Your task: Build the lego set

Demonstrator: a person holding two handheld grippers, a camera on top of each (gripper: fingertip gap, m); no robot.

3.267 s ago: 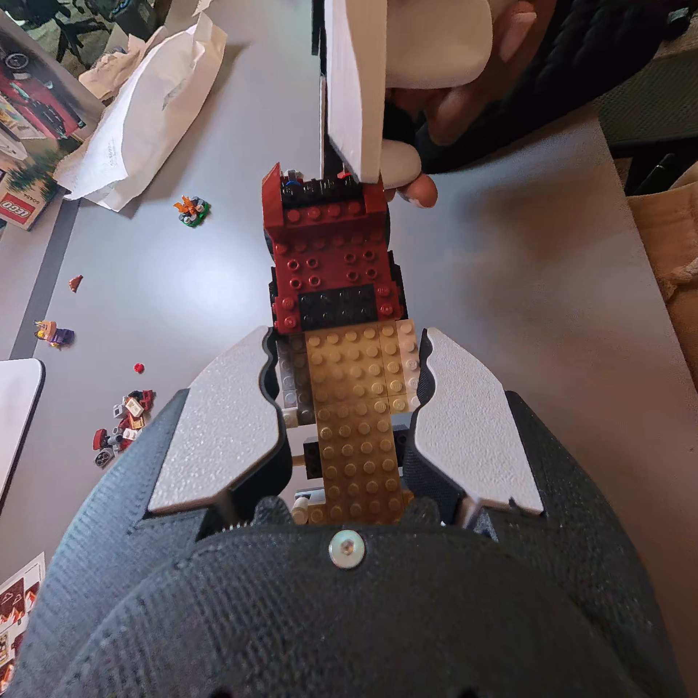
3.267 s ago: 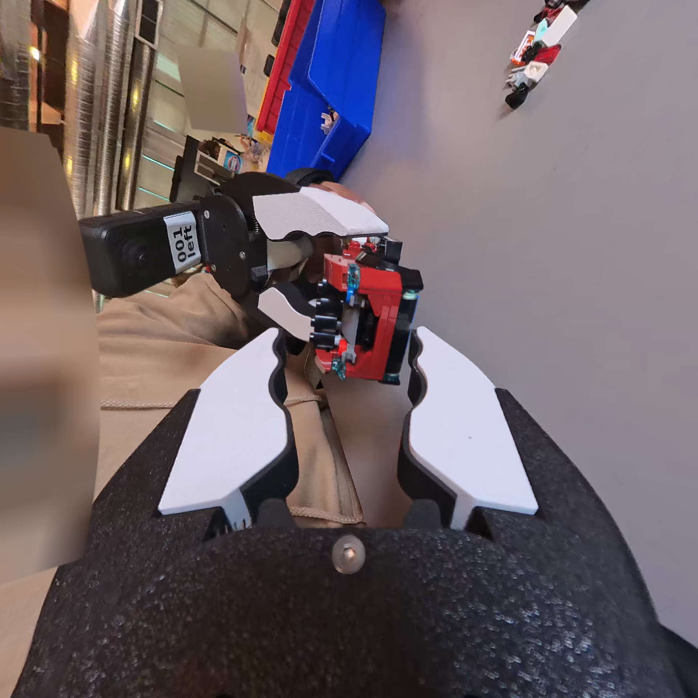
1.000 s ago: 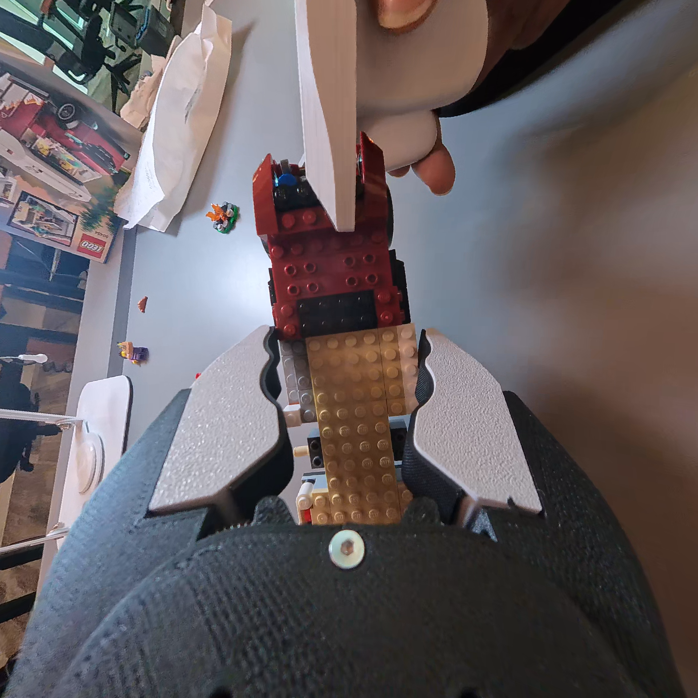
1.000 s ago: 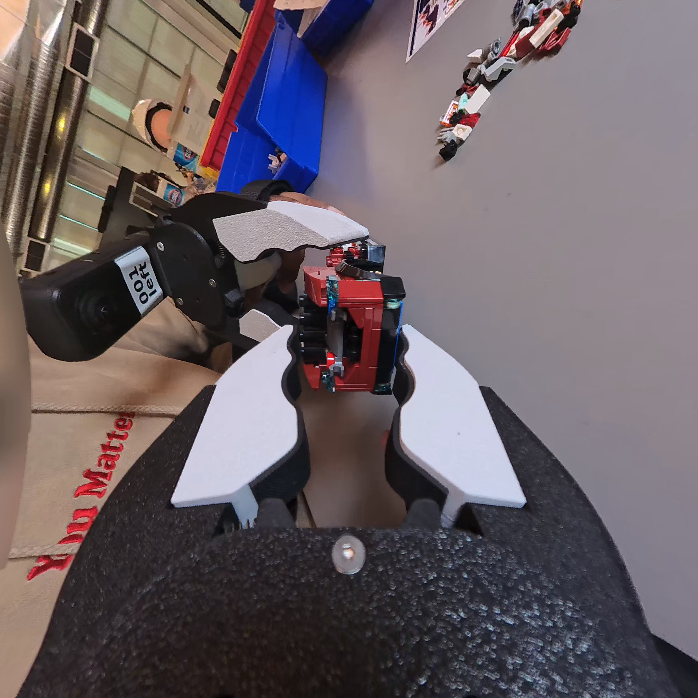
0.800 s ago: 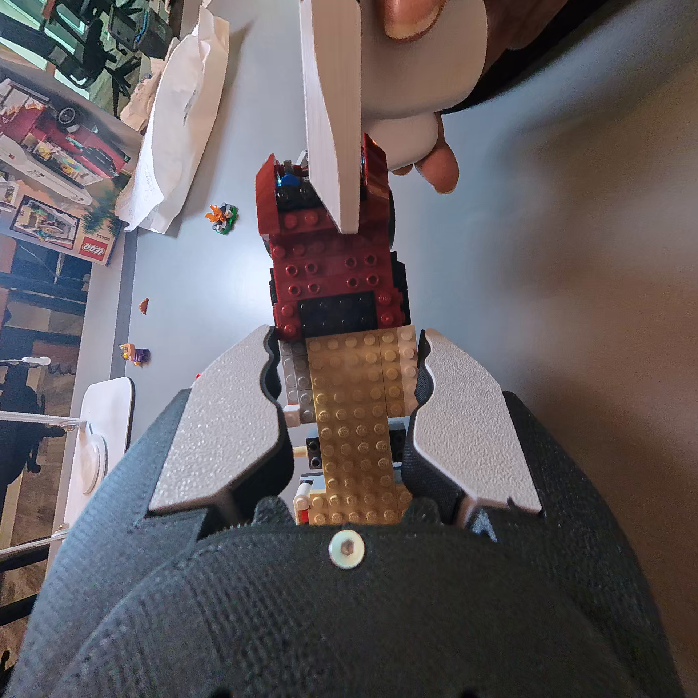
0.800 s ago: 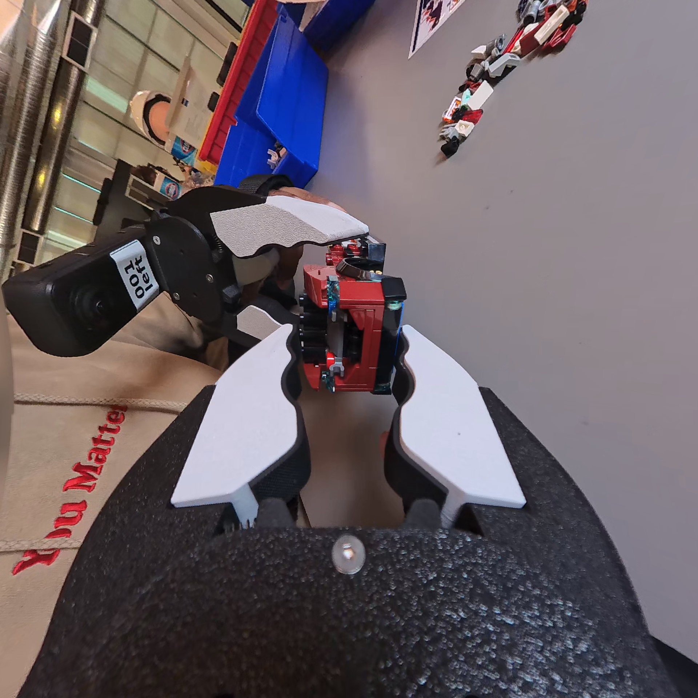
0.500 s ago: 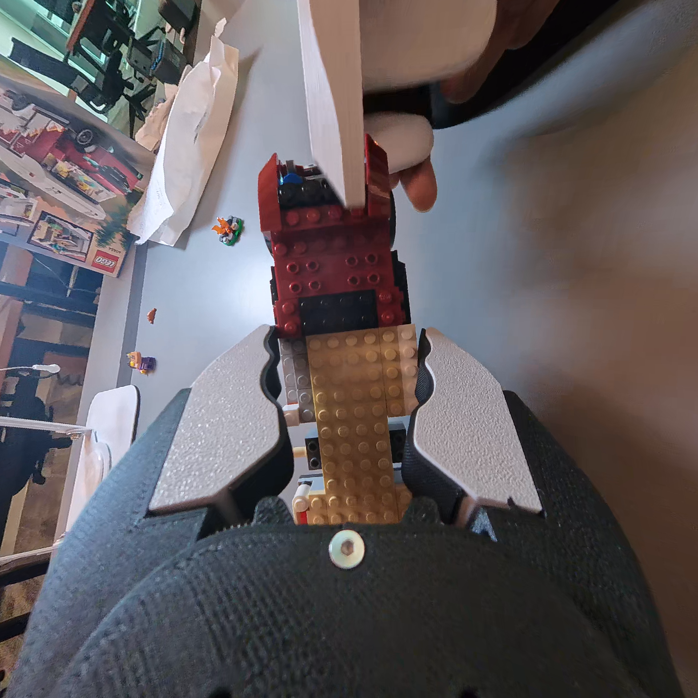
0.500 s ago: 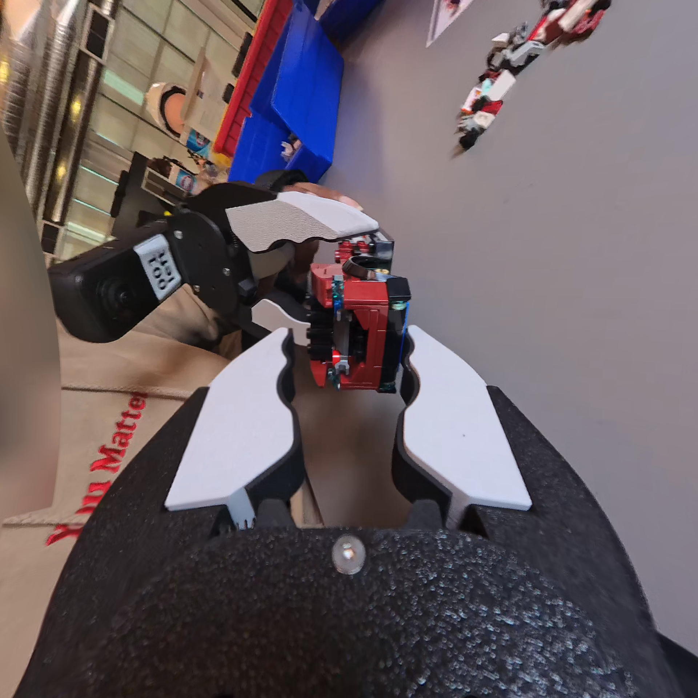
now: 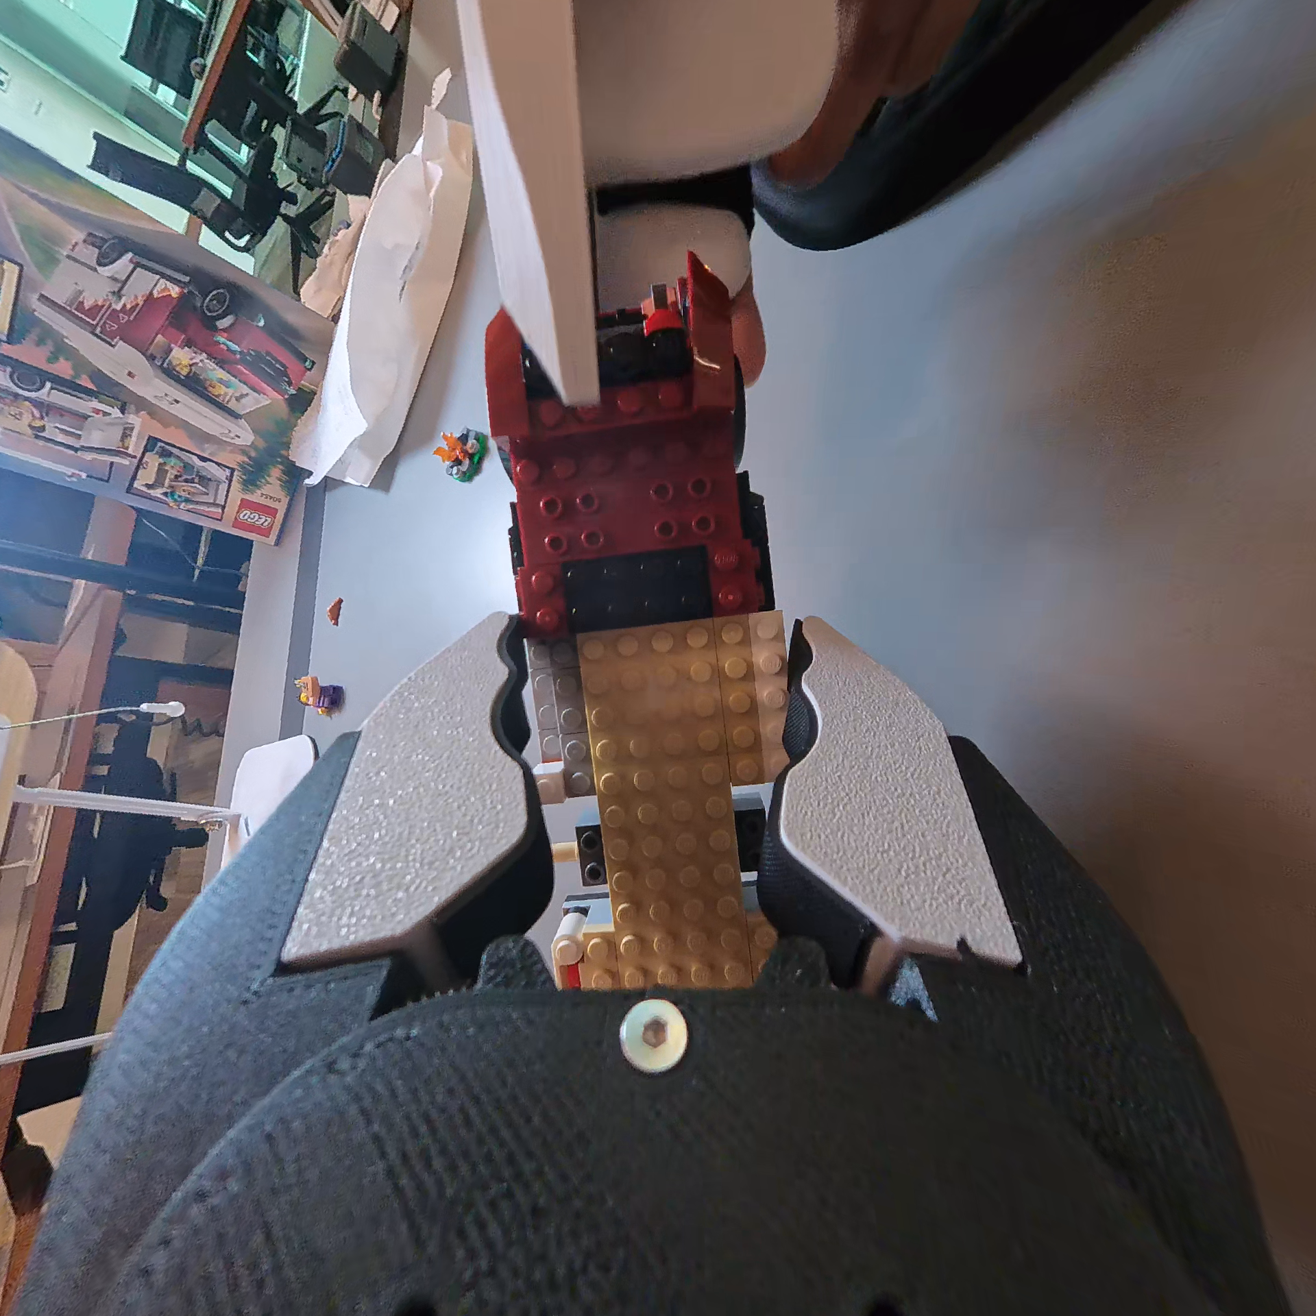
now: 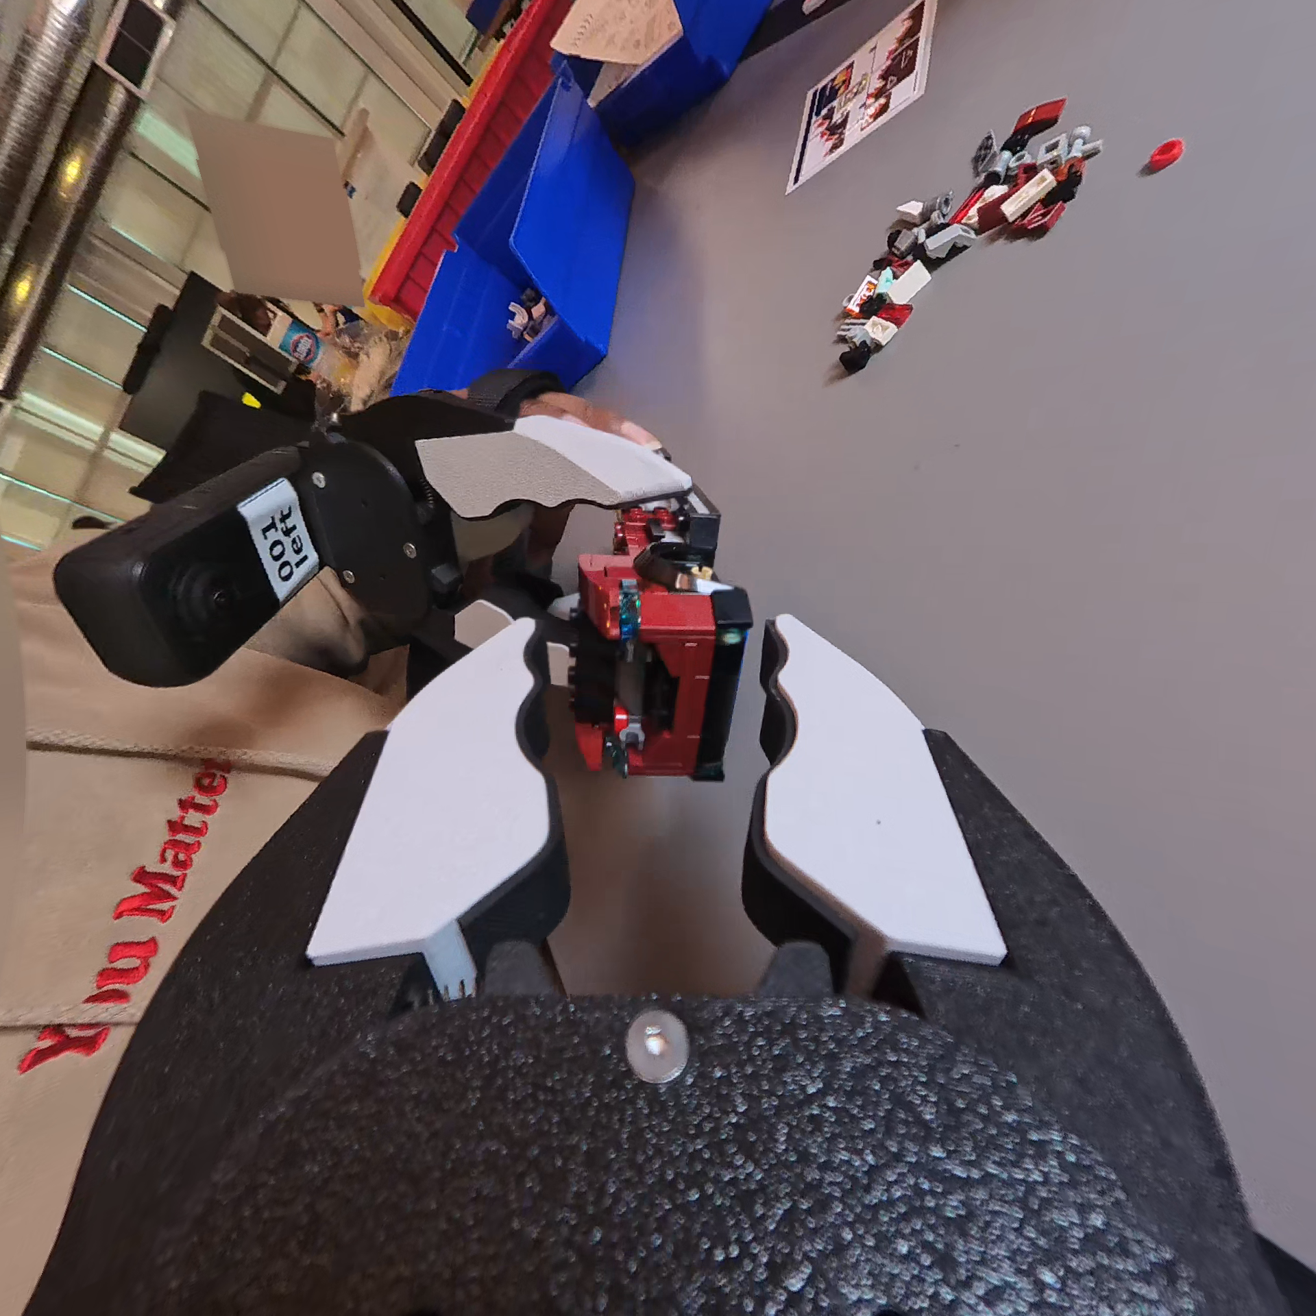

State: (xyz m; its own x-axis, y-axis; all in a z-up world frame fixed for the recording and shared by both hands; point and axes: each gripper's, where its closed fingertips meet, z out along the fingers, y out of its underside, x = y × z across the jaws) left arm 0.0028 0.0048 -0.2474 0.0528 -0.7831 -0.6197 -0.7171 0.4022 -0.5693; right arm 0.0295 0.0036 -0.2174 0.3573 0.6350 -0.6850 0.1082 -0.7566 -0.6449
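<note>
Since a second ago the right gripper (image 10: 651,687) has spread its fingers off the front end of the brick car (image 9: 644,541), where before they sat tight against it; now a sliver of gap shows on each side, and the car's dark red nose merely stands between them, untouched. Left gripper (image 9: 655,683): unchanged, pinching the tan studded floor of the same car, both pads pressed to its sides, the model held in the air above the grey table (image 9: 997,498) and pointing away from the holder. Right gripper's white finger (image 9: 541,213), seen from the left side, reaches down to the car's open front end; whether its tip touches the bricks there is hard to judge. Person's hand (image 9: 744,335): fingertip showing behind that finger. On the table, well apart: heap of loose bricks (image 10: 961,228), small red round piece (image 10: 1166,153), printed sheet (image 10: 862,92), white paper bag (image 9: 399,285), toy box (image 9: 142,370), orange and green bit (image 9: 461,456), tiny purple figure (image 9: 320,694). Blue bins (image 10: 541,235) at the far edge.
</note>
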